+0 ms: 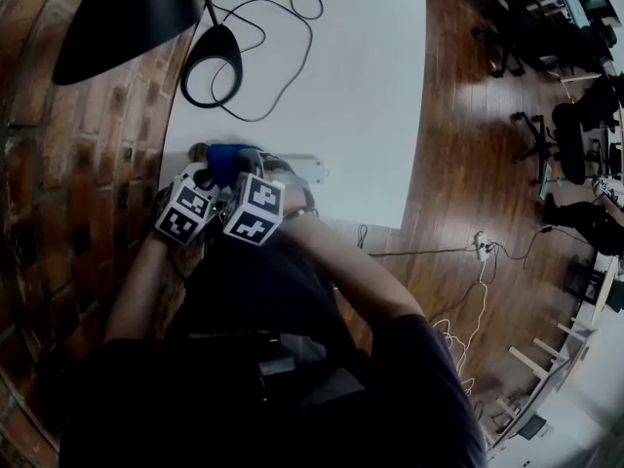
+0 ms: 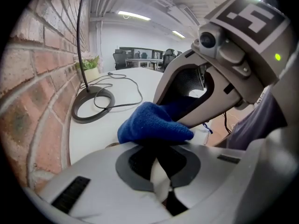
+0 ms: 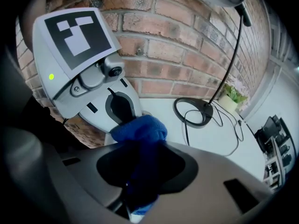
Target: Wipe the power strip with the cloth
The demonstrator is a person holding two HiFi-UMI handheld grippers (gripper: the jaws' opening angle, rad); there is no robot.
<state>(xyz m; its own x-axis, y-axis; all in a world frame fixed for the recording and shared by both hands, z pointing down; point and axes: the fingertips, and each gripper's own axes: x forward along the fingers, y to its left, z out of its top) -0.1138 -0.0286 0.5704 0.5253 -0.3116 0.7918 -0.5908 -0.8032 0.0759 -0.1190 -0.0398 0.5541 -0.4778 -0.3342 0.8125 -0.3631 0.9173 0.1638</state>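
Right gripper view: had cloth (image 3: pixel 140 129) clenched in right gripper (image 3: pixel 135 190); pinched its edge with left gripper (image 2: pixel 161 169), likely regathering before wiping power strip (image 1: pixel 304 170) just right.

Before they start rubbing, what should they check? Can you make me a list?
1. Blue cloth gripped in the right gripper's jaws: ok.
2. Left gripper steadying the power strip: cannot tell. Its jaws are shut, but what they touch is hidden.
3. Cloth touching the strip: cannot tell. It sits at the strip's left end in the head view, but the contact is hidden.
4. Strip lying flat on the white table: ok.
5. Lamp base and its cable away from the strip: ok.
6. Strip unplugged: cannot tell.
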